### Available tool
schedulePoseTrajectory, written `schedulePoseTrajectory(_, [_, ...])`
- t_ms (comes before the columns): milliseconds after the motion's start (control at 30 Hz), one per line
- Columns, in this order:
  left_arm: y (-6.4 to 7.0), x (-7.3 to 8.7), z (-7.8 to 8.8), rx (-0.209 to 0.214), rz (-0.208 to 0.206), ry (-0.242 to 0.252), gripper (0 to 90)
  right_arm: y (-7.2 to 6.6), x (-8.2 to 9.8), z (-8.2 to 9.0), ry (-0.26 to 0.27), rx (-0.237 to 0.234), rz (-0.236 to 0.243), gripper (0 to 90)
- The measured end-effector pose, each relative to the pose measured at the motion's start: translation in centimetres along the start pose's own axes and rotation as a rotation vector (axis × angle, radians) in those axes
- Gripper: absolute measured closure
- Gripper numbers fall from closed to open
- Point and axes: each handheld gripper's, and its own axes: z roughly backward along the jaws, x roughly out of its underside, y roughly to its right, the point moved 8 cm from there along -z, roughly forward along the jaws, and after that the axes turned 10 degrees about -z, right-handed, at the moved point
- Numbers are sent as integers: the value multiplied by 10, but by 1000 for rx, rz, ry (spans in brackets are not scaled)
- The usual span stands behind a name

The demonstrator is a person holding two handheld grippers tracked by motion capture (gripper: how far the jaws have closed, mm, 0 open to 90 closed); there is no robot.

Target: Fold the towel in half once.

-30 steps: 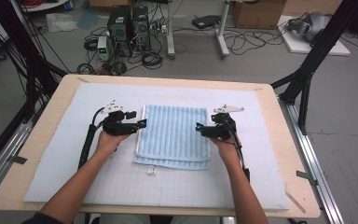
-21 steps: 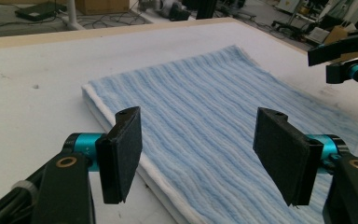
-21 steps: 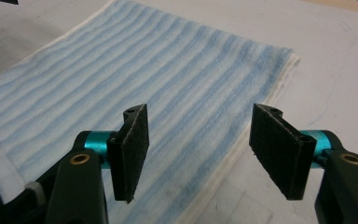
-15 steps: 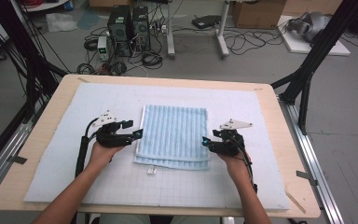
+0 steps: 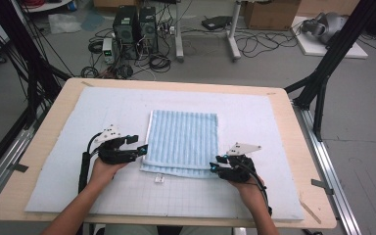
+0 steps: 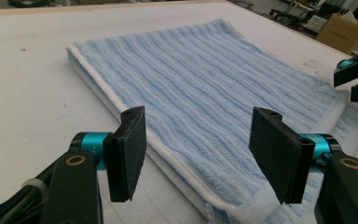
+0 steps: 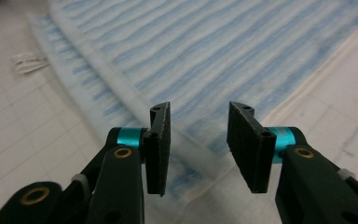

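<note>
I see the folded light-blue striped terry towel [image 5: 182, 142] lying flat near the middle of the pale grey-white gridded foam mat [image 5: 274, 117] that covers the light wooden table [image 5: 301, 147]; I use the towel as my reference for everything else. Its small white label [image 5: 159, 179] sticks out onto the mat just off the towel's near edge. The left gripper [image 5: 142, 148], black with teal collars, sits at the towel's near left corner, held by the left hand [image 5: 104, 169] just beside the towel's left edge. In the left gripper view its jaws stand spread, one over the bare mat just left of the towel's white-banded edge, the other over the towel's near corner [image 6: 205, 93]; the pads press on nothing, though the jaws have just been closing a little. The right gripper [image 5: 214, 167] is at the towel's near right corner, with the right hand [image 5: 247, 188] behind it, off the towel toward the table's near edge. In the right gripper view its jaws have just been closing and now stand narrowly apart, straddling the towel's layered corner edge [image 7: 196, 56]; cloth lies in the gap below them, but I cannot see the pads [image 7: 161, 144] pinching it. The right gripper's tips also show at the far right of the left gripper view [image 6: 356, 79], just beyond the towel's opposite corner.
</note>
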Motion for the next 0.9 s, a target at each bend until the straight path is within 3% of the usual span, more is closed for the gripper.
schedulePoseTrajectory(100, [1,1,1,5,-1,-4,373,1,5,-4,-34,26,21,685])
schedulePoseTrajectory(200, [3,2,2,14,-7,-10,389,4,7,-6,-50,46,38,809])
schedulePoseTrajectory(333, [9,3,3,62,-30,-23,516,2,7,-6,-51,47,62,893])
schedulePoseTrajectory(467, [18,8,2,107,-73,-69,597,1,7,-8,-58,42,64,868])
schedulePoseTrajectory(600, [24,15,-2,123,-113,-121,570,-3,5,-6,-43,0,44,625])
schedulePoseTrajectory(667, [26,19,-4,122,-125,-148,552,-4,6,-8,-53,2,52,593])
schedulePoseTrajectory(733, [27,21,-6,118,-140,-172,538,-3,9,-12,-75,35,84,612])
schedulePoseTrajectory(800, [28,22,-7,119,-159,-196,551,-3,8,-12,-68,47,86,668])
schedulePoseTrajectory(900, [31,26,-11,108,-203,-245,666,1,7,-11,-64,64,80,769])
